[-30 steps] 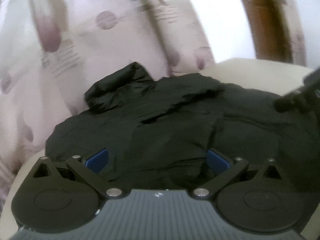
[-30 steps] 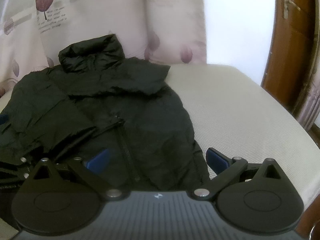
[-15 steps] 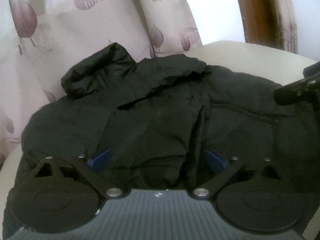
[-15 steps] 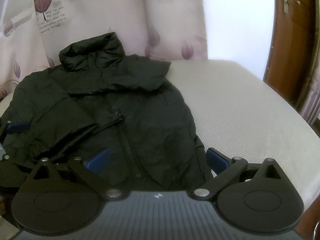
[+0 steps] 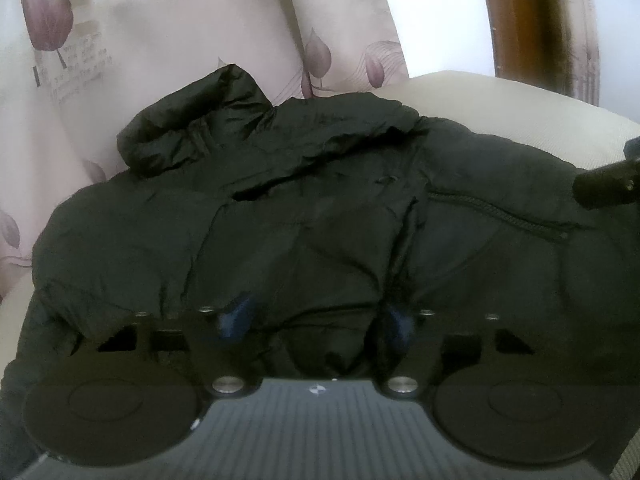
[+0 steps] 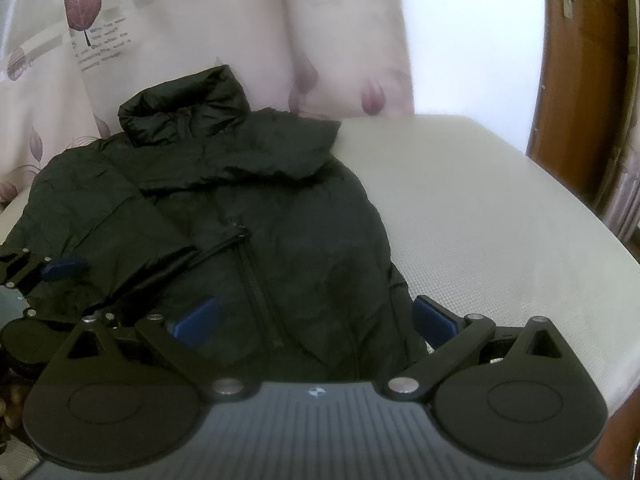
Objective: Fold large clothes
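Black puffer fabric fills the near field of both wrist views. Nearest in the left wrist view, the left tool (image 5: 318,318) has just been closing, and a raised fold of the jacket's (image 5: 320,220) hem stands between its blue pads (image 5: 236,316); whether the pads press the cloth yet I cannot tell, so I read this as a pinch being taken, not a finished grip. Nearest in the right wrist view, the right tool (image 6: 314,320) hovers over the hem with its jaws wide apart, one pad over the cloth and the other past the jacket's edge above the cushion (image 6: 480,208); it holds nothing.

The black jacket lies front up on the cream woven cushion, hem toward the tools and collar (image 6: 184,108) far off against the leaf-printed curtain (image 6: 160,32). The zip (image 6: 256,280) looks closed along the middle. One sleeve (image 6: 248,152) lies folded across the chest just below the collar, and the jacket's side near the left tool also seems turned inward, though the dark cloth makes the layers hard to separate.

I judge the task about midway: the sleeves look tucked in, while the fold of hem up to collar is yet to be made. The fabric looks thin, slick and crinkled, likely to slide and puff back open. Beyond the cushion stand a white wall and a brown wooden door (image 6: 576,60).
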A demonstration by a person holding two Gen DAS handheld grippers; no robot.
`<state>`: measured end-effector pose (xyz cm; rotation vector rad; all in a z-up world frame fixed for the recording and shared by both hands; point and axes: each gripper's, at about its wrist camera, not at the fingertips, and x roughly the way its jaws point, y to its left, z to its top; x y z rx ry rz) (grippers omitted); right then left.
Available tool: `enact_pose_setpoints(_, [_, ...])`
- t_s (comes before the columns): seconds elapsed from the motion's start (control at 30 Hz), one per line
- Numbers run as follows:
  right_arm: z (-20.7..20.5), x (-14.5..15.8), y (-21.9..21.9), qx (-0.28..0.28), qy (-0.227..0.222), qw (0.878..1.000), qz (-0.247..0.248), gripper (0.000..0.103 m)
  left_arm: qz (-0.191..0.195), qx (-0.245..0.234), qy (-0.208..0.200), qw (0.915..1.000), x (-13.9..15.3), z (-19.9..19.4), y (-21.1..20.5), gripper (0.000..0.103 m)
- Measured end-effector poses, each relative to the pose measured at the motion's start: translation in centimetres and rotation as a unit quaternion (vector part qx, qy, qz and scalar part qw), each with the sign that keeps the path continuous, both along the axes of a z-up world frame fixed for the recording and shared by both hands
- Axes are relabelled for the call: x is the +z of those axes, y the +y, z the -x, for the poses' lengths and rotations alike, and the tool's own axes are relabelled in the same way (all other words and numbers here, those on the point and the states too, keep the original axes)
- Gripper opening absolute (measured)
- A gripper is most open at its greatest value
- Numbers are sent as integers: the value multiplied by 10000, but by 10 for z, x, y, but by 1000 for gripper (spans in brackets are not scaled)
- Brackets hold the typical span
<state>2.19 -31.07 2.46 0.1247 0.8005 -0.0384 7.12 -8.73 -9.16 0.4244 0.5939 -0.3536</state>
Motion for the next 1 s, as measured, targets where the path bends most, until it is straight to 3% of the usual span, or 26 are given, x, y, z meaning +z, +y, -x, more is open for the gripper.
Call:
enact_pose_setpoints(0.03, [0, 0, 0, -7, 4, 10000, -4, 103, 22, 18, -12, 10000, 0, -1, 1, 46])
enact_pose_setpoints(0.1, [1, 0, -1, -18, 13, 10000, -13, 103, 134, 80, -56, 9999, 3, -2, 4, 20])
enact_pose_setpoints(0.23, [5, 3, -2, -9, 25, 10000, 49, 103, 949, 607, -4, 9936, 34, -14, 41, 16])
enact_pose_setpoints(0.33, [6, 6, -5, -58, -10, 9999, 123, 103, 1398, 1261, -368, 9814, 72, -22, 91, 14])
enact_pose_setpoints(0.47, [4, 8, -8, -135, -43, 9999, 13, 103, 1766, 2274, -719, 9550, 118, -34, 168, 13])
enact_pose_setpoints(0.67, [-2, 9, 6, 60, -17, 9999, 124, 103, 1635, 3659, -1257, 9075, 152, -37, 270, 13])
enact_pose_setpoints(0.83, [-6, 17, 20, 261, -97, 9993, 263, 103, 1425, 4705, -1439, 8588, 150, -35, 342, 13])
enact_pose_setpoints(1.0, [-10, 20, 35, 443, -106, 9983, 356, 103, 1133, 5366, -1342, 8254, 127, -41, 399, 16])
